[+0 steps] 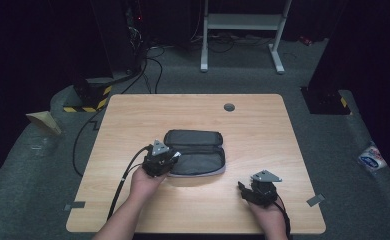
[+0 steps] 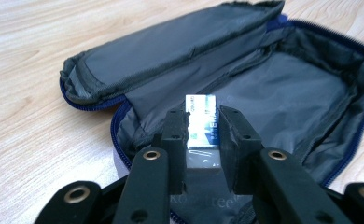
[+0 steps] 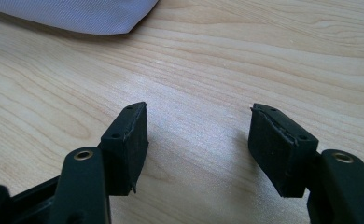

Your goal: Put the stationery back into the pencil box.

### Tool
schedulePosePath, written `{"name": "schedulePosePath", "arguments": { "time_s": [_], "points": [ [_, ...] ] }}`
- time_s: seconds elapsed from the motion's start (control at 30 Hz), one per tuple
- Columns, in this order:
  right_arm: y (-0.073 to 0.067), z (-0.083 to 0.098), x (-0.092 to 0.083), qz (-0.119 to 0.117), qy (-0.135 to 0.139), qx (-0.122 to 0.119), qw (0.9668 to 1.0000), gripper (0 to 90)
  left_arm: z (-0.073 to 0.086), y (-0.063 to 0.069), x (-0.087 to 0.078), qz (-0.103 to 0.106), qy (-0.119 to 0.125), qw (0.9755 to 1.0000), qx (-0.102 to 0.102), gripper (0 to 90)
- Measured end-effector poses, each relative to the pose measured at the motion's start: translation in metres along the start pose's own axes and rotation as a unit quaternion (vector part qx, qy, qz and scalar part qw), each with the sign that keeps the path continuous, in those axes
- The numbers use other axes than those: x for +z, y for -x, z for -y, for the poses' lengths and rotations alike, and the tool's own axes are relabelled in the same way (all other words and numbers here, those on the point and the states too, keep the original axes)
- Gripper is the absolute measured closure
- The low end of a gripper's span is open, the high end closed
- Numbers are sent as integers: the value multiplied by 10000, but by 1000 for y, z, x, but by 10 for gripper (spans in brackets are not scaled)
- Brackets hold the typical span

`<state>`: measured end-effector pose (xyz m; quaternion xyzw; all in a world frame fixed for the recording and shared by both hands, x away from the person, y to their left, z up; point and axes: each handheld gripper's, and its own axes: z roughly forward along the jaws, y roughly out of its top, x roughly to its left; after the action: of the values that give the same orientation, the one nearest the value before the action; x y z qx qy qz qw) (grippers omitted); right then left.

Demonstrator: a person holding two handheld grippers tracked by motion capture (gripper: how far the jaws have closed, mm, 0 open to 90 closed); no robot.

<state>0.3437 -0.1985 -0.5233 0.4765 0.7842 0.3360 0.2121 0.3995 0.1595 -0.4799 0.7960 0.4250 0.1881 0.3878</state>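
- Our left hand-held gripper (image 2: 203, 128) is clamped on a small white-and-blue packet (image 2: 200, 122), held upright just over the open pencil case (image 2: 283, 88).
- The grey case lies unzipped near the middle of the table (image 1: 263, 120), its flap folded back and its lining bare.
- To do this well, we should lower the packet until it rests on the lining, keep it clear of the blue zipper edge (image 2: 117, 122), and only then release it.
- Our right hand-held gripper (image 3: 199, 149) waits open and holds nothing, low over bare wood, well apart from the case.
- The table is pale wood with a cable grommet (image 1: 229, 107); grey carpet (image 1: 28, 165) and a dark room surround it.
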Motion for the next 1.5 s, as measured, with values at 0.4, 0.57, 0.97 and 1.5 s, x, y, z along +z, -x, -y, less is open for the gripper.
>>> {"name": "schedulePosePath", "arguments": {
  "time_s": [0.4, 0.57, 0.97, 1.5],
  "points": [
    [0, 0, 0, 0, 0, -1, 10000, 373, 2, 2, 2, -132, -98, 9998, 88, 726],
    [0, 0, 0, -1, 0, 0, 10000, 373, 3, 1, -1, -84, 18, 10000, 0, 686],
    [0, 0, 0, 0, 2, -9, 10000, 373, 1, -4, -7, -13, 237, 9996, -157, 601],
    [0, 0, 0, -10, 0, -25, 10000, 373, -2, -16, -18, 397, 691, 9938, -776, 291]
  ]
}}
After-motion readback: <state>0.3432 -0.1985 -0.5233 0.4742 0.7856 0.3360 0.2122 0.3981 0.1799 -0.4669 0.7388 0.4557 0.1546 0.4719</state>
